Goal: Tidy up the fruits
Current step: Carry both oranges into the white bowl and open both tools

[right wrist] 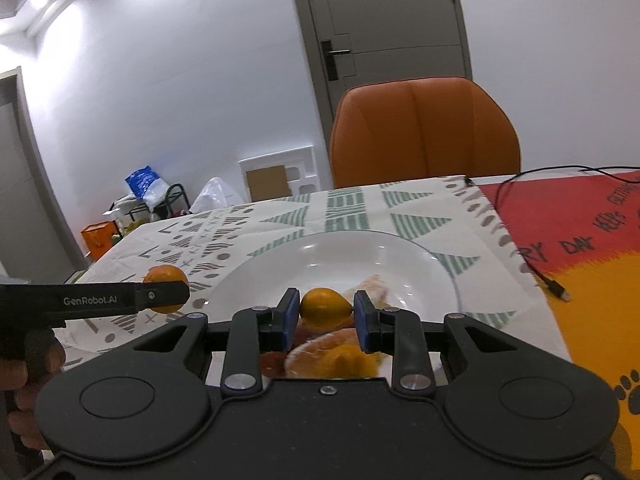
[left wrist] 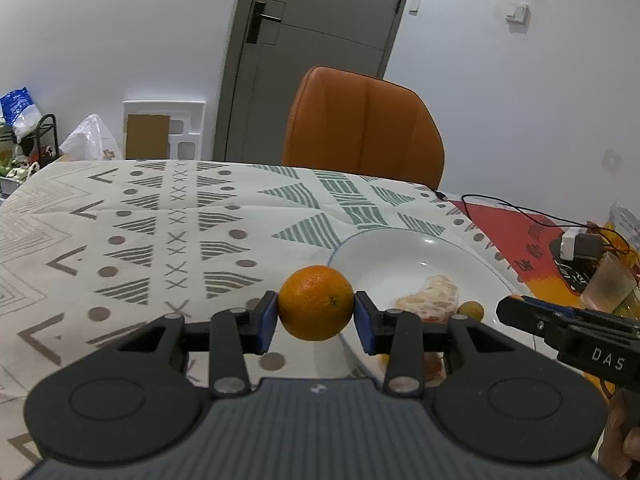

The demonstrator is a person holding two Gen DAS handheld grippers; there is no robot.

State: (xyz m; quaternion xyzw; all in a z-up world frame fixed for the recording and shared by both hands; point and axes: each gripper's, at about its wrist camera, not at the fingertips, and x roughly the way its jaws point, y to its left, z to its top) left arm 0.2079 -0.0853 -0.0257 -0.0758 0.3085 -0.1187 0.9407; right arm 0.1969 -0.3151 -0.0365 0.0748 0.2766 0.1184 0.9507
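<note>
My left gripper [left wrist: 316,318] is shut on a round orange [left wrist: 316,302], held just above the patterned tablecloth at the left rim of a white plate [left wrist: 400,256]. In the right wrist view that orange [right wrist: 166,274] shows behind the left gripper's finger [right wrist: 160,294]. My right gripper [right wrist: 326,320] is shut on a small yellow-orange kumquat [right wrist: 325,307] above the near part of the plate [right wrist: 280,276]. A peeled citrus piece [left wrist: 430,300] lies in the plate, and more peeled fruit [right wrist: 336,354] sits blurred under my right gripper. The kumquat [left wrist: 471,309] also shows in the left wrist view.
An orange chair [left wrist: 362,126] stands at the table's far edge, before a grey door [left wrist: 316,40]. A red and yellow mat [right wrist: 580,248] with a black cable [right wrist: 552,282] lies right of the plate. A charger and a glass [left wrist: 610,280] sit at the far right.
</note>
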